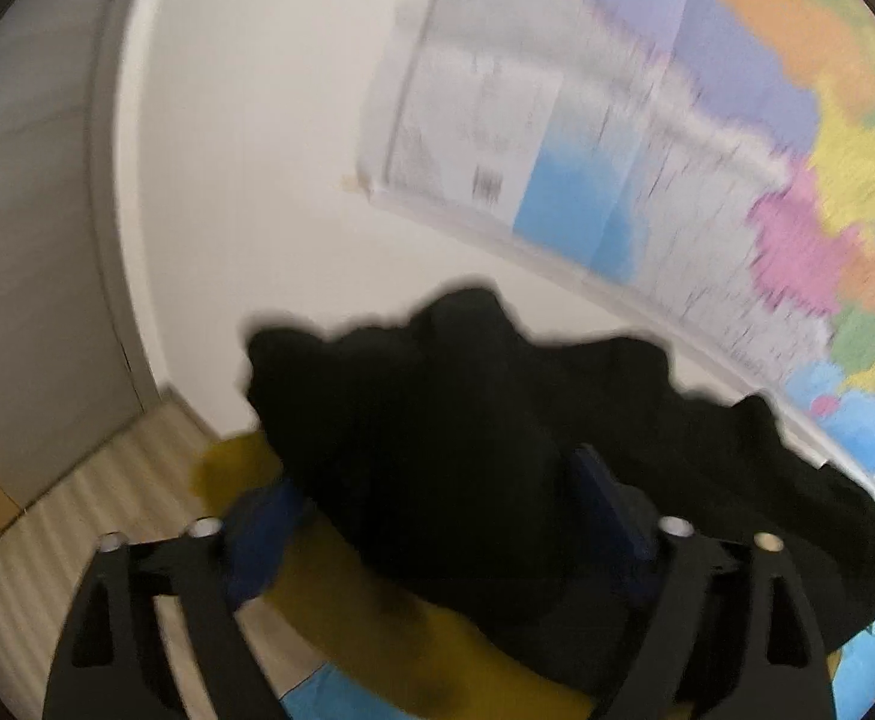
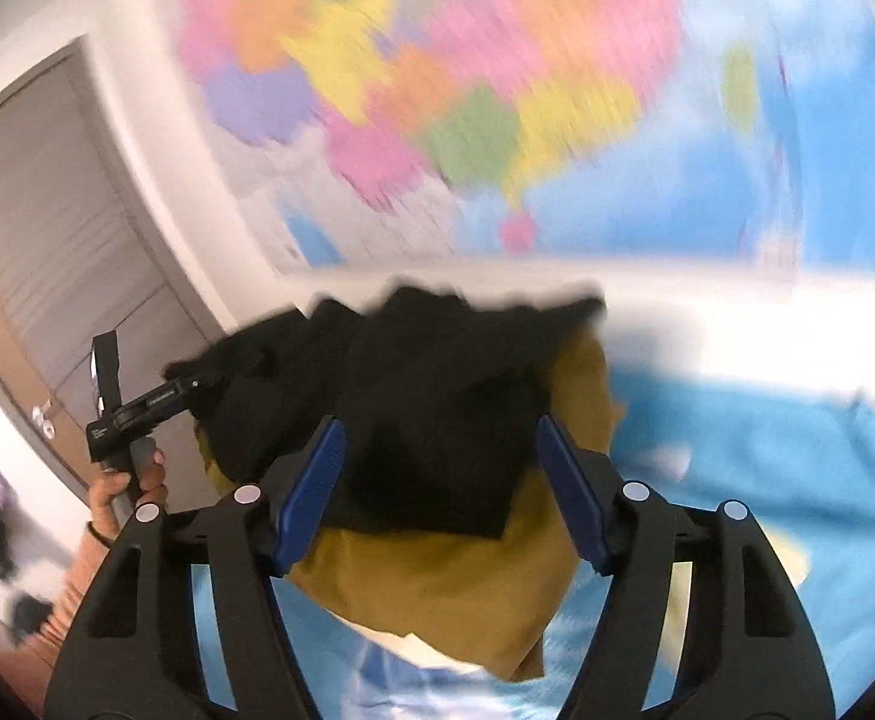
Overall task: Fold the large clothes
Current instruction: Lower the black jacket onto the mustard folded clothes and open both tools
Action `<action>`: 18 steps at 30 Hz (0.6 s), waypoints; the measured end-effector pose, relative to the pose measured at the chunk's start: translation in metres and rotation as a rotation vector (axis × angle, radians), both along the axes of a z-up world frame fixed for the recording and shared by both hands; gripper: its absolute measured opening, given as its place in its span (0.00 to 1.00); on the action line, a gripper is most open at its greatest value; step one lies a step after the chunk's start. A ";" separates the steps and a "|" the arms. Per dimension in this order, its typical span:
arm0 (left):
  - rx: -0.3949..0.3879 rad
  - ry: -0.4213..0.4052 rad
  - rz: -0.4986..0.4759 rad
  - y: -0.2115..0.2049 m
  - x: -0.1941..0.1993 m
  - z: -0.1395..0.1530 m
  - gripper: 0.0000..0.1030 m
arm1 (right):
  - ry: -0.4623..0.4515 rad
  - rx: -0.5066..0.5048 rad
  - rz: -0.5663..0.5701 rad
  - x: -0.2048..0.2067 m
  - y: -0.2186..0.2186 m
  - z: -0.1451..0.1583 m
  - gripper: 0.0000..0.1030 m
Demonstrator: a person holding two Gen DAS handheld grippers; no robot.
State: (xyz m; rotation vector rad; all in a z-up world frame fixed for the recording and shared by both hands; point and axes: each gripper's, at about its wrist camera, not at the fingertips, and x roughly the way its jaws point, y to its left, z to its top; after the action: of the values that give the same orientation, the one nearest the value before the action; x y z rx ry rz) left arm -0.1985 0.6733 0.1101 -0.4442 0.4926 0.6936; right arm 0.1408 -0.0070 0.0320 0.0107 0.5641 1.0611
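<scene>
- Right gripper (image 2: pixel 437 480), low in frame centre, jaws apart, blue pads flanking but clear of the black garment (image 2: pixel 425 420).
- Left gripper (image 1: pixel 437 516) spread wide, garment bunched between, not pinched.
- Garment crumpled atop mustard cloth (image 2: pixel 437 588); map (image 2: pixel 467 90) blurs beyond.

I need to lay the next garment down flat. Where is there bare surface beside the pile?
The blue sheet lies bare to the right of the mustard cloth, up to the wall with the map. A smaller bare strip shows just in front of the mustard cloth. The middle is crowded: the black garment lies heaped on the mustard cloth, between both grippers' open jaws.
</scene>
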 end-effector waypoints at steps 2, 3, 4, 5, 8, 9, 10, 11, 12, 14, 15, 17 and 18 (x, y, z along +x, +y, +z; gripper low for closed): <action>0.068 -0.044 -0.013 -0.016 -0.011 0.017 0.90 | -0.043 -0.028 0.049 -0.023 0.029 0.001 0.57; 0.092 -0.050 -0.036 -0.023 -0.014 0.024 0.93 | -0.050 -0.054 0.079 -0.040 0.054 0.004 0.55; 0.103 -0.059 -0.081 -0.038 -0.016 0.027 0.93 | -0.033 -0.116 0.094 -0.045 0.060 -0.009 0.55; 0.095 -0.069 -0.111 -0.045 -0.014 0.029 0.93 | -0.024 -0.148 0.087 -0.059 0.076 -0.010 0.56; 0.047 -0.065 -0.213 -0.081 -0.004 0.015 0.93 | -0.050 -0.205 0.060 -0.070 0.081 -0.029 0.59; 0.045 -0.052 -0.227 -0.094 -0.002 0.009 0.93 | -0.070 -0.189 0.056 -0.077 0.078 -0.034 0.62; 0.048 -0.037 -0.234 -0.107 -0.002 0.004 0.93 | -0.083 -0.174 0.057 -0.084 0.074 -0.035 0.69; 0.053 -0.011 -0.249 -0.124 -0.002 -0.004 0.93 | -0.097 -0.157 0.056 -0.092 0.066 -0.034 0.79; 0.058 0.008 -0.246 -0.137 -0.006 -0.010 0.93 | -0.110 -0.140 0.046 -0.103 0.050 -0.036 0.84; 0.079 0.026 -0.236 -0.160 -0.010 -0.023 0.93 | -0.131 -0.125 0.053 -0.118 0.036 -0.035 0.91; 0.076 0.029 -0.232 -0.170 -0.013 -0.030 0.93 | -0.138 -0.129 0.054 -0.124 0.037 -0.037 0.94; 0.052 0.036 -0.221 -0.181 -0.011 -0.038 0.93 | -0.140 -0.143 0.044 -0.134 0.033 -0.041 0.95; 0.039 0.036 -0.211 -0.187 -0.013 -0.043 0.93 | -0.140 -0.148 0.043 -0.136 0.036 -0.042 0.94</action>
State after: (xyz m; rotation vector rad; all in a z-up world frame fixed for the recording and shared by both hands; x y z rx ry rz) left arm -0.2115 0.4866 0.0676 -0.3384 0.5505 0.5080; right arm 0.0053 0.0295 -0.0105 -0.2048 0.5170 1.0502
